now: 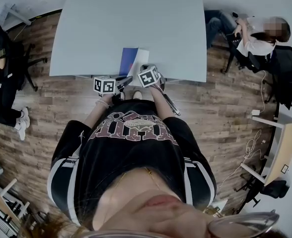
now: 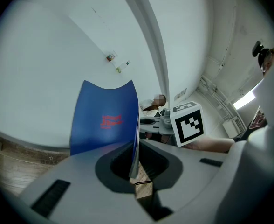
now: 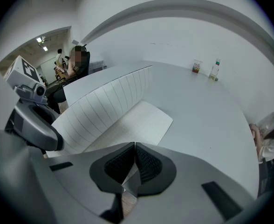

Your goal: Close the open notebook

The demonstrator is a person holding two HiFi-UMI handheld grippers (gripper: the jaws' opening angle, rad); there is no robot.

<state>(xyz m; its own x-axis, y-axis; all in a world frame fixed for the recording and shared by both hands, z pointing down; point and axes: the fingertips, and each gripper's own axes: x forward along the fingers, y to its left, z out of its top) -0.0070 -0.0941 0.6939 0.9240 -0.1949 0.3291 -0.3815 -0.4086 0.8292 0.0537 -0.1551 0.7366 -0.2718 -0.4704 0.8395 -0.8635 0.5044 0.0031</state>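
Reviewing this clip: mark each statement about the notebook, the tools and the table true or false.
1. The left tool pinches the thin notebook's blue cover. True.
2. The blue cover lies flat on the light grey table. False: it stands raised off the table.
3. The right tool has its jaws wide apart. False: they appear closed on the near edge of the white lined pages.
4. A small clear bottle stands far across the table. True.
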